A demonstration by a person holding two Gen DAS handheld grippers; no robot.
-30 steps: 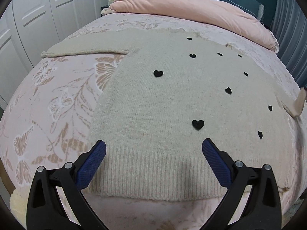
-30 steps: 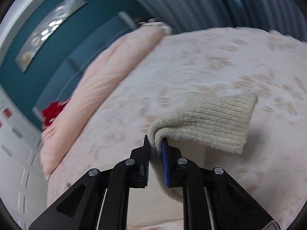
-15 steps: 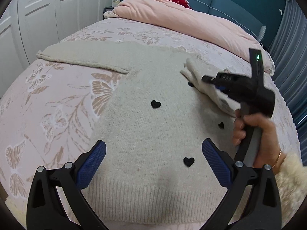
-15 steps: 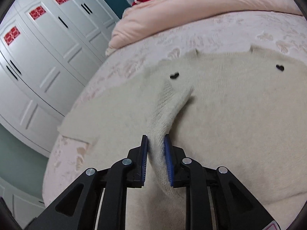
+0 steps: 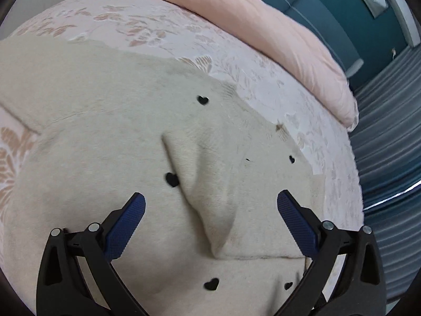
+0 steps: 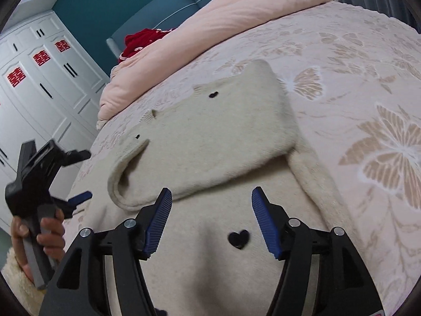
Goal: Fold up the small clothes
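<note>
A cream knit sweater [image 5: 105, 121] with small black hearts lies flat on the bed. Its right sleeve [image 6: 210, 134] is folded across the body and also shows in the left wrist view [image 5: 210, 184]. My right gripper [image 6: 210, 218] is open and empty, just above the sweater body below the folded sleeve. My left gripper [image 5: 210, 216] is open and empty, hovering over the folded sleeve's cuff end. It also shows in the right wrist view [image 6: 79, 176], held in a hand at the left. The left sleeve [image 5: 39, 79] lies spread out to the left.
The bed has a pink floral cover [image 6: 355, 105]. A rolled pink duvet [image 6: 210, 26] lies at the head, with a red garment [image 6: 142, 39] behind it. White wardrobe doors [image 6: 39, 92] stand at the left, and grey curtains [image 5: 389, 144] hang at the right.
My right gripper has let go of the right sleeve, opened and drawn back; the sleeve now lies folded across the body. My left gripper has moved forward and right over the sweater.
</note>
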